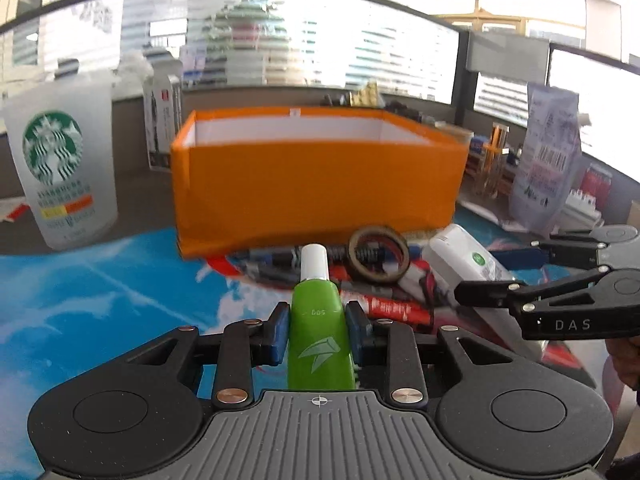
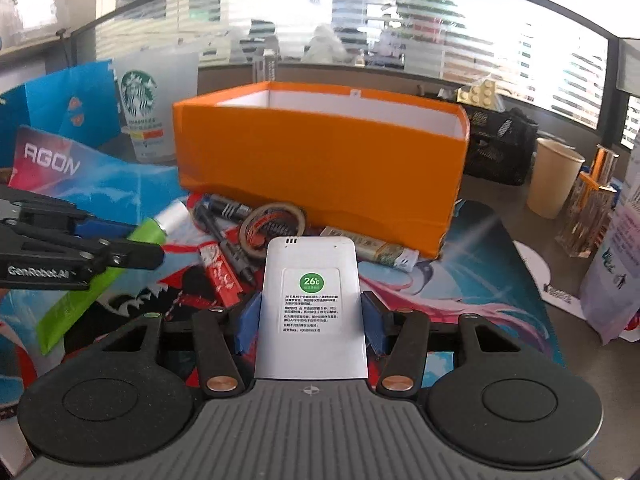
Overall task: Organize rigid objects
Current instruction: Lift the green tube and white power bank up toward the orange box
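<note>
Green plastic fills the gap of my left gripper (image 1: pixel 318 330): its blue pads pinch a green tube (image 1: pixel 319 340) with a white cap, which points forward toward the orange box (image 1: pixel 320 184) straight ahead. My right gripper (image 2: pixel 312 316) is clamped on a white remote (image 2: pixel 312 304), its label with a green "26°C" dot facing me; the remote's near end is hidden under the gripper body. From the right wrist view the green tube (image 2: pixel 100 272) shows off to the left, its middle covered by the left gripper's black fingers. Between both grippers and the box lies a loose pile: a tape ring (image 2: pixel 273 226), dark markers (image 2: pixel 230 210), a red wrapper (image 2: pixel 220 272) and a small carton (image 2: pixel 368 250) touching the box's front wall. I cannot read the carton's print, and the pile overlaps too much to separate every item. Beyond my left gripper, left of the box, stands a frosted Starbucks cup (image 1: pixel 60 168). The box's inner floor is out of sight behind its front wall.
</note>
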`<control>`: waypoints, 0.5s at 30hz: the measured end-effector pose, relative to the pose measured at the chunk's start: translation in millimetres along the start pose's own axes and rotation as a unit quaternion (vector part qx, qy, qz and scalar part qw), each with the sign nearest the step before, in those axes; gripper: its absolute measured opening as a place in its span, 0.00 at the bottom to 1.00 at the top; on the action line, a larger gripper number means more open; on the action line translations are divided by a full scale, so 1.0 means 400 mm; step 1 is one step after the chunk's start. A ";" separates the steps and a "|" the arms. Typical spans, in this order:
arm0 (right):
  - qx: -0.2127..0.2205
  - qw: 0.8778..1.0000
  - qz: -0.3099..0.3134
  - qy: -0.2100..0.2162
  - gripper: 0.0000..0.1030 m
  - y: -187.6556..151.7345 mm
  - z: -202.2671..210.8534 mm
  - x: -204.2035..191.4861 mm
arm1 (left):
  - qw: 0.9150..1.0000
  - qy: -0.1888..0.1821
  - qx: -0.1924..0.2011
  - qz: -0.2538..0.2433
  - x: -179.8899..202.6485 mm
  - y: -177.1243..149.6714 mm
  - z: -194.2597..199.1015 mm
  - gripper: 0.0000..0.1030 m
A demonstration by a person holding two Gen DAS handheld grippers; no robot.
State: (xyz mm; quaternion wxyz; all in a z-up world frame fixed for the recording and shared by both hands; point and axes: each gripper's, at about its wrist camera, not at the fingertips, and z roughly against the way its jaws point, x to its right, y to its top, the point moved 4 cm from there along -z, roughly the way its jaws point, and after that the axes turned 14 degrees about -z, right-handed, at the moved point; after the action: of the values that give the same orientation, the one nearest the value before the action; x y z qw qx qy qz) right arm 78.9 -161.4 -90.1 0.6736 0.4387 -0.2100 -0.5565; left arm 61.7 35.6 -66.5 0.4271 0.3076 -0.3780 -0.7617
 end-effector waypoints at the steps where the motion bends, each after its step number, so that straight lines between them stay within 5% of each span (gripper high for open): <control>1: 0.004 1.000 -0.001 0.000 0.48 0.004 0.005 0.000 | 1.000 0.003 0.005 0.001 -0.004 0.007 0.007 0.27; 15: 0.052 0.998 0.000 0.028 0.48 0.075 0.051 -0.032 | 0.997 0.034 0.072 0.017 -0.042 0.095 0.092 0.21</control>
State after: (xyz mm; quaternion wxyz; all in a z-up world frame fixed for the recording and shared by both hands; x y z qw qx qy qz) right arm 76.4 -156.9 -51.9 0.6551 0.4888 -0.2199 -0.5325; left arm 56.0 48.7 -13.0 0.4292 0.3564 -0.4223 -0.7144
